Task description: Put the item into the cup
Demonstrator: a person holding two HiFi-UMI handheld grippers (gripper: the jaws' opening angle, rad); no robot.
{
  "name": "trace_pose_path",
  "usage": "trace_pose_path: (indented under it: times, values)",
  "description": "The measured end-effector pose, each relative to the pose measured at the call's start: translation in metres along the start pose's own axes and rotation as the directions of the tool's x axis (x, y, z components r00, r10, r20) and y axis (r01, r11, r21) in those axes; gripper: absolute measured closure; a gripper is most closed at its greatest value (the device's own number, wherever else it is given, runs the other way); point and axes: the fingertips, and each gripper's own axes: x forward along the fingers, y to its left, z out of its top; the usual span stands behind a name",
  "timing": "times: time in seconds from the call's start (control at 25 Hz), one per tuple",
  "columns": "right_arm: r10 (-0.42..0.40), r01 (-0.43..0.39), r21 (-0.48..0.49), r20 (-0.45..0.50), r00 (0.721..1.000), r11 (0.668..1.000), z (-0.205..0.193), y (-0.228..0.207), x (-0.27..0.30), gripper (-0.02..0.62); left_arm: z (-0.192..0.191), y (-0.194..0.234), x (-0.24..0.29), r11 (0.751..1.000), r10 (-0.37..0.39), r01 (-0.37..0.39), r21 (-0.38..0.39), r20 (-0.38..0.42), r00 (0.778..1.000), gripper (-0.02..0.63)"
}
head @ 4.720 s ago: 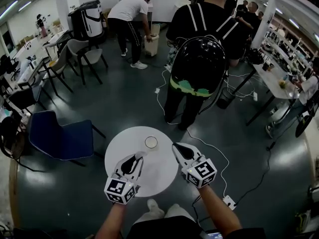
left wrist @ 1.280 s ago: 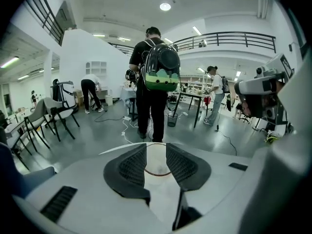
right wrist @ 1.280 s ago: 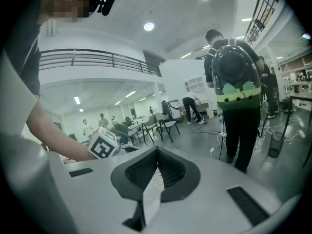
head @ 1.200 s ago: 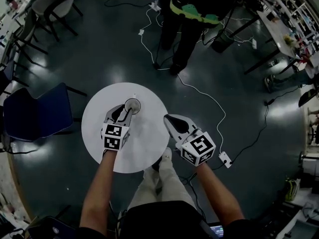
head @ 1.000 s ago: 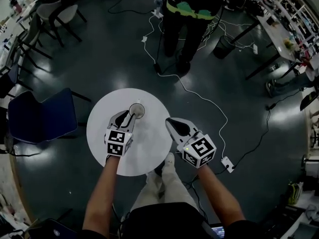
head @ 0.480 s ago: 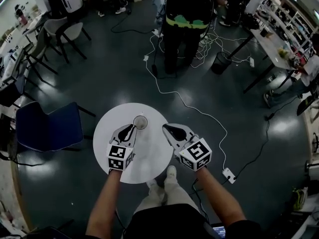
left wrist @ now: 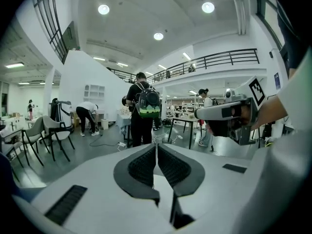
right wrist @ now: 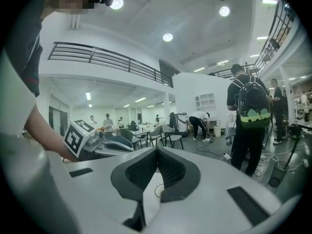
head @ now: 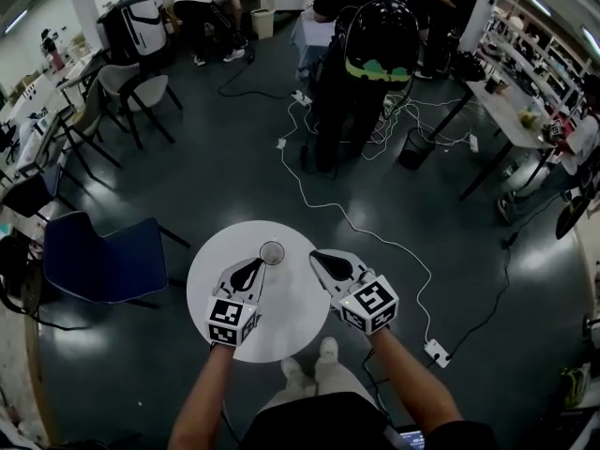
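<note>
A small clear cup (head: 272, 251) stands upright near the far edge of the round white table (head: 281, 331). I cannot make out any item in it or elsewhere. My left gripper (head: 256, 267) hangs just left of the cup on the near side. Its jaws are closing, and in the left gripper view (left wrist: 156, 147) they leave only a thin slit with nothing between them. My right gripper (head: 316, 257) hovers right of the cup, its jaws together and empty (right wrist: 157, 150). The cup's rim (right wrist: 162, 190) shows below them.
A blue chair (head: 103, 261) stands left of the table. A person with a black backpack (head: 375, 45) stands beyond it. A white cable (head: 375, 237) runs over the dark floor to a power strip (head: 436, 350). Desks line the right side (head: 511, 111).
My left gripper has drawn back from over the cup toward me and its jaws have come together. The right gripper stayed beside the cup. The head view has tilted up.
</note>
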Motion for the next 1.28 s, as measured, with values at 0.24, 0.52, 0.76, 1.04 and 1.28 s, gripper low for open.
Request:
trace_pose_path:
  times: [0.24,0.52,0.76,1.04,1.28]
  values:
    - [-0.004,0.004,-0.031,0.026,1.000,1.000,0.018,0.018,-0.014,0.578,0.033,-0.019,-0.033,1.000,-0.016,0.016,0.008,0.081,0.997,0.591]
    - [-0.003,0.005,-0.036,0.076,0.997,0.999,0.047,0.038,-0.032,0.578,0.060,-0.034,-0.071,1.000,0.000,0.000,0.002,0.151,0.988,0.591]
    - [-0.007,0.011,-0.035,0.109,0.994,0.999,0.053,0.055,-0.032,0.578,0.069,-0.041,-0.100,0.997,-0.024,0.008,0.083,0.200,0.980,0.591]
    - [0.012,-0.008,-0.048,0.097,0.995,0.999,0.054,0.070,-0.031,0.578,0.089,-0.040,-0.122,0.999,-0.016,0.004,0.046,0.260,0.965,0.591]
    - [0.023,-0.016,-0.060,0.116,0.993,0.998,0.067,0.069,-0.040,0.578,0.098,-0.050,-0.125,0.999,-0.007,-0.003,0.038,0.274,0.962,0.591]
